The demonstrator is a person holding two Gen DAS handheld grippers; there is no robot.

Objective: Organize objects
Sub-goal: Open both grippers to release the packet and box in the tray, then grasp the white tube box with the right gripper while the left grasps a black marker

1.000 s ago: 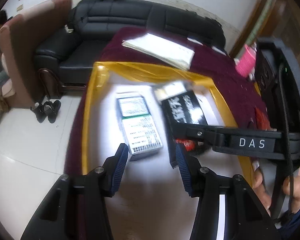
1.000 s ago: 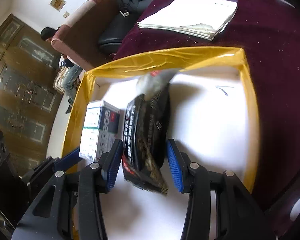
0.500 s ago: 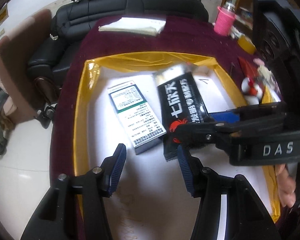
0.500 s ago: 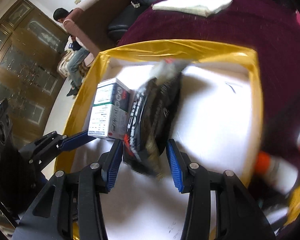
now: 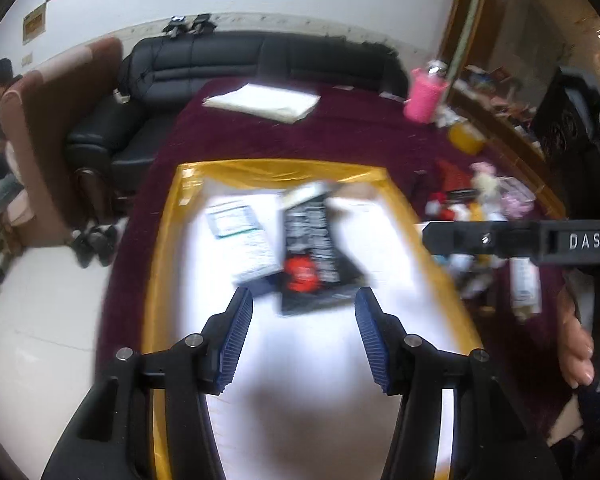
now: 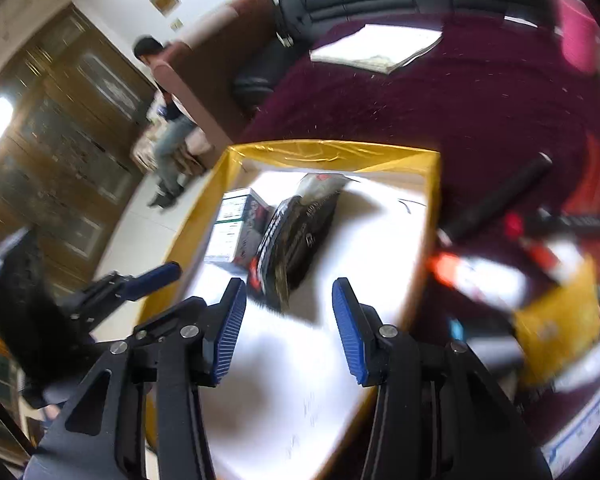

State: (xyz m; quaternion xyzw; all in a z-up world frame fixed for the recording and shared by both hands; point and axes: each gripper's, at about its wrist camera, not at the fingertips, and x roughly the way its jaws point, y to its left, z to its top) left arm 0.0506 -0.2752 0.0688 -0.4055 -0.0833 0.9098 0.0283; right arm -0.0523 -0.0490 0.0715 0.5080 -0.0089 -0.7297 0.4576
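Note:
A white mat with a yellow taped border (image 5: 160, 264) lies on the maroon tablecloth. On it a black snack packet (image 5: 312, 256) leans against a white and green box (image 5: 244, 236). My left gripper (image 5: 304, 320) hovers just short of the packet's near end, open, with nothing between its blue pads. In the right wrist view the packet (image 6: 300, 240) and box (image 6: 232, 232) lie ahead of my right gripper (image 6: 288, 312), which is also open and holds nothing. Its arm crosses the left wrist view at the right edge. The left gripper's fingers (image 6: 148, 276) show at the mat's left border (image 6: 204, 208).
A heap of small toys and packets (image 5: 476, 200) lies to the right of the mat, with a pink cup (image 5: 424, 96) and an orange jar (image 5: 466, 138) behind. White papers (image 5: 264, 102) lie at the far end. A black sofa (image 5: 236, 64) and a seated person (image 6: 168, 120) are beyond.
Both grippers have drawn back and up from the mat. The black packet, earlier between the right gripper's fingers, now lies ahead of its tips. The clutter at the right has come into view.

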